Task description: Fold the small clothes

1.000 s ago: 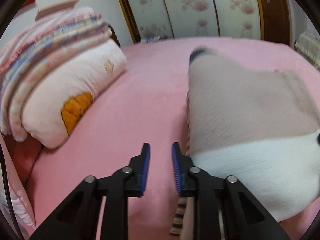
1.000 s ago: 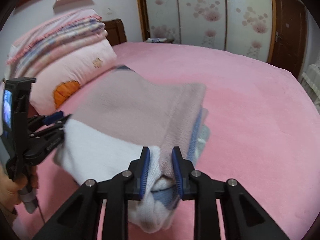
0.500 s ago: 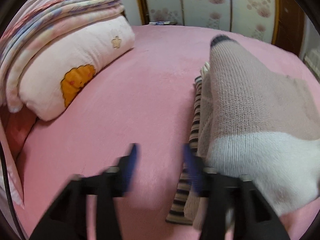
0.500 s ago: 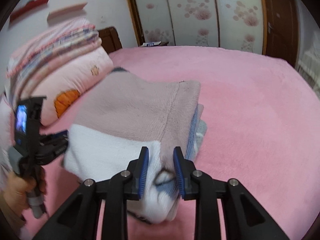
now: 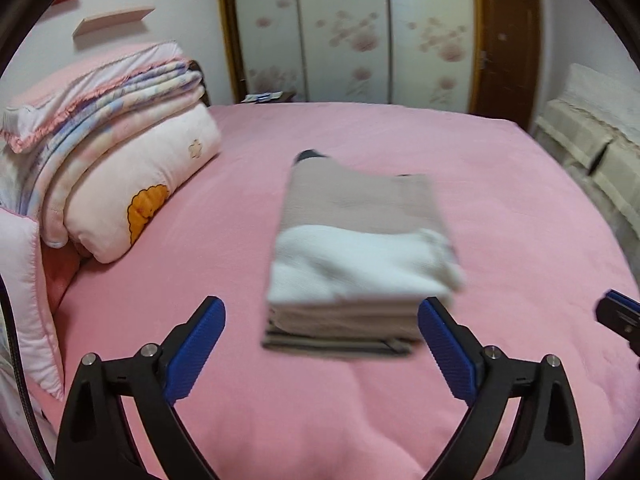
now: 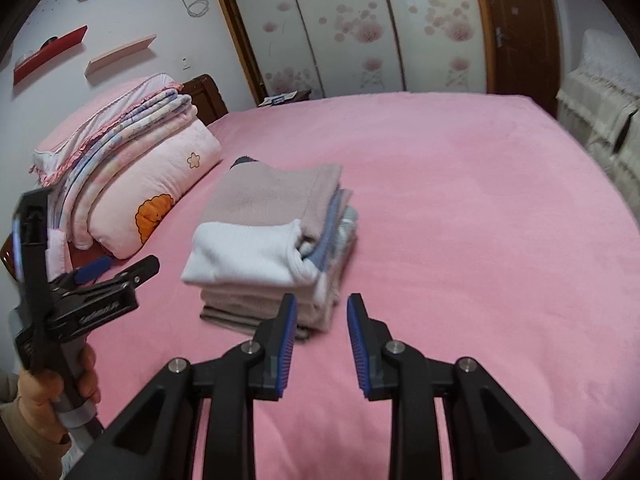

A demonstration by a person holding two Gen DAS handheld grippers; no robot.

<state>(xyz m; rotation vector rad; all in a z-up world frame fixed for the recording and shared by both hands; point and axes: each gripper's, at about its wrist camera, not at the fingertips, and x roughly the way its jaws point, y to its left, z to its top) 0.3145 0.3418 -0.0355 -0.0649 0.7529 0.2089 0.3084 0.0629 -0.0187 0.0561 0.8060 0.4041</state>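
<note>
A stack of folded small clothes (image 5: 360, 256) lies in the middle of the pink bed (image 5: 500, 208), with a pink-and-white knitted sweater (image 6: 256, 220) on top. In the left wrist view my left gripper (image 5: 320, 312) hangs above the bed on the near side of the stack. Its jaws are opening wide and nothing is between them. My right gripper (image 6: 322, 304) stands by the near right corner of the stack (image 6: 272, 240), its pads a narrow gap apart and holding nothing. The right wrist view also shows the left gripper (image 6: 116, 276), held by a hand (image 6: 48, 392).
A pink pillow (image 5: 140, 200) under folded quilts (image 5: 100, 92) fills the bed's left side. Flowered wardrobe doors (image 5: 360, 32) and a brown door (image 5: 504, 48) stand behind the bed. A cream-covered seat (image 5: 592, 148) is at the right edge.
Both grippers have pulled back and up from the stack. The right gripper let go of the sweater's corner. The left jaws went from nearly shut to wide apart.
</note>
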